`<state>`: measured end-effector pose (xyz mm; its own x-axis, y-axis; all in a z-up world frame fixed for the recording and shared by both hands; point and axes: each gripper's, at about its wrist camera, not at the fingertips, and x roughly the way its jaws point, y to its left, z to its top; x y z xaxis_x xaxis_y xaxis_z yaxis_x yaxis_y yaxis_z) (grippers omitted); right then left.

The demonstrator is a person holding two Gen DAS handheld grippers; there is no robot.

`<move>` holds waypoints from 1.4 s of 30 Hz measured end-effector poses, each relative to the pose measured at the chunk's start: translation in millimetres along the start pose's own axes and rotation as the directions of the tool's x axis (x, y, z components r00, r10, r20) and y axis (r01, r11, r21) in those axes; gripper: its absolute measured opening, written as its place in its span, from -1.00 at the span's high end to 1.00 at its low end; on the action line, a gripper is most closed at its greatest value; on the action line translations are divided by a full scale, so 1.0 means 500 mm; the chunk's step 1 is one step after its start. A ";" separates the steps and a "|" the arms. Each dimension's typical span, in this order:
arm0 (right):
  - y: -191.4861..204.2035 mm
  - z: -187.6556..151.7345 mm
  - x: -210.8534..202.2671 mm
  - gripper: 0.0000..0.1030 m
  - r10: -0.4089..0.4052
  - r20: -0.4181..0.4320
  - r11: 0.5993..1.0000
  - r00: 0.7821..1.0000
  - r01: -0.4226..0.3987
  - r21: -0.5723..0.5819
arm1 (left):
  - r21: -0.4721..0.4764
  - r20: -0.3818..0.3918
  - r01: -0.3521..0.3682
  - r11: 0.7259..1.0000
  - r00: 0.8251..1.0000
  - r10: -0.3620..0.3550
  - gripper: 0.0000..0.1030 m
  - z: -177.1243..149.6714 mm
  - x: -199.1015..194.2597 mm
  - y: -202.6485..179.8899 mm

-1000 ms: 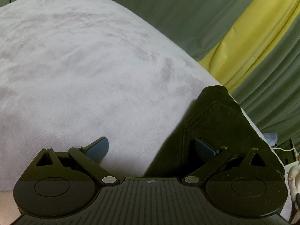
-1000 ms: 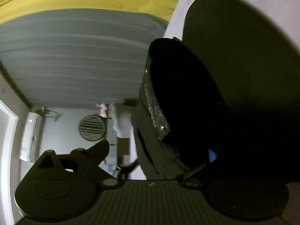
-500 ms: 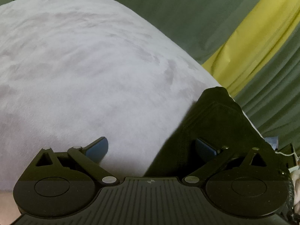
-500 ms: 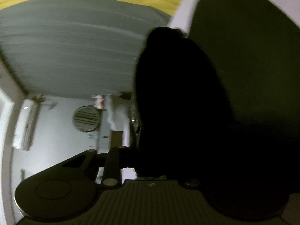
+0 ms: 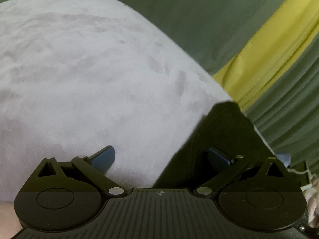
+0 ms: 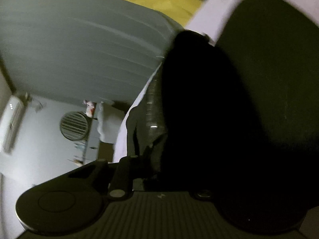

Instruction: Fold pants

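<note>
Black pants (image 5: 225, 131) lie on a pale lilac bed cover (image 5: 89, 79), at the right of the left wrist view. My left gripper (image 5: 160, 157) hovers open over their edge. Its right blue pad (image 5: 217, 157) is above the fabric and its left pad (image 5: 103, 159) is above bare cover. In the right wrist view, my right gripper (image 6: 159, 165) has its jaws closing on a raised fold of the pants (image 6: 189, 99). The fabric sits between them and hides the fingertips. The rest of the pants (image 6: 269, 69) lies flat to the right.
Green curtains (image 5: 199, 20) with a yellow strip (image 5: 269, 59) hang past the bed's far edge. In the right wrist view the bed's edge (image 6: 209, 10) drops off beside the pants. Beyond it are a round vent (image 6: 73, 125) and a wall unit (image 6: 12, 123).
The right gripper's jaws have swung in from wide open onto the pants fold and have risen with it. The left gripper stays open in the same place.
</note>
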<state>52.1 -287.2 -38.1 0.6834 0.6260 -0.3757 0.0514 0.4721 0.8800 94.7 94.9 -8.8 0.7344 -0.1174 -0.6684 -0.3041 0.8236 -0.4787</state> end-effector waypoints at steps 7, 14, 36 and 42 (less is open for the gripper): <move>0.165 0.006 -0.075 0.70 0.056 0.144 0.966 0.988 -0.018 -0.257 | -0.003 0.017 -0.006 1.000 1.000 0.007 -1.00 0.002 -0.012 0.003; 0.127 0.027 -0.140 0.70 -0.054 0.243 0.966 0.969 0.113 -0.234 | 0.103 0.001 -0.001 0.995 1.000 0.001 -1.00 0.000 -0.011 -0.024; 0.159 0.002 -0.152 -0.01 -0.342 0.377 0.747 0.861 0.493 -0.447 | 0.475 0.160 -0.124 0.871 0.986 0.054 -1.00 -0.078 -0.039 -0.144; 0.176 -0.002 -0.010 0.11 -0.430 0.322 0.608 0.844 0.534 -0.587 | 0.477 0.101 -0.145 0.867 0.989 0.110 -1.00 -0.070 -0.012 -0.144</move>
<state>52.6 -248.4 40.8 0.7889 0.1252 -0.6017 -0.0313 0.9859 0.1642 91.1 17.1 9.8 0.7539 0.0307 -0.6563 -0.0809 0.9956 -0.0464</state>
